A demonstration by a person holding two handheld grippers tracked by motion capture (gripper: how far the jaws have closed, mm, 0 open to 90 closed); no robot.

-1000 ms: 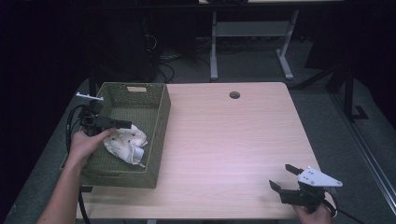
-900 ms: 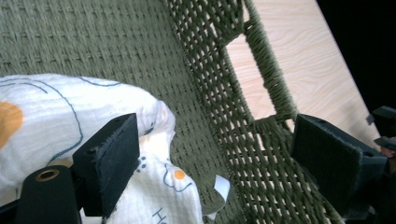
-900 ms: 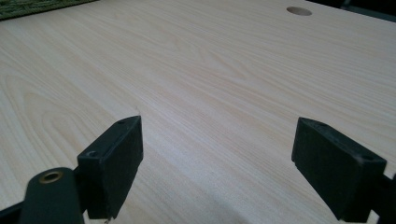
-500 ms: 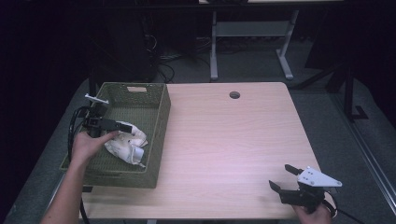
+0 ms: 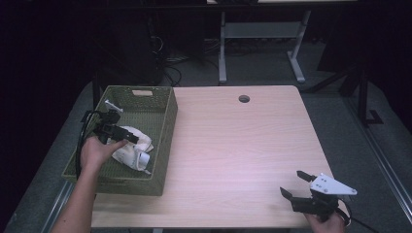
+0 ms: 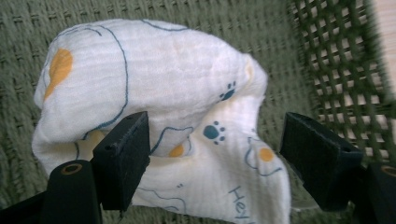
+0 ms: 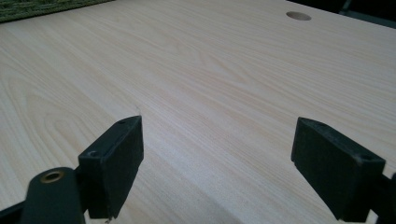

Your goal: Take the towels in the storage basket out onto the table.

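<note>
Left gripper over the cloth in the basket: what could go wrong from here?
1. The left gripper has just been closing its jaws, which straddle the bunched cloth without pressing yet; it may pinch only a top fold, so the cloth unrolls when lifted.
2. The cloth lies close to the green basket wall, so a jaw could snag the open weave.
3. The light basket might lift or slide with the cloth.

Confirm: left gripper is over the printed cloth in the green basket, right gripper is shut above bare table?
Not quite: the right gripper is open, jaws wide apart above the bare table, as the right gripper view shows. The left gripper is indeed over the cloth in the basket.
</note>
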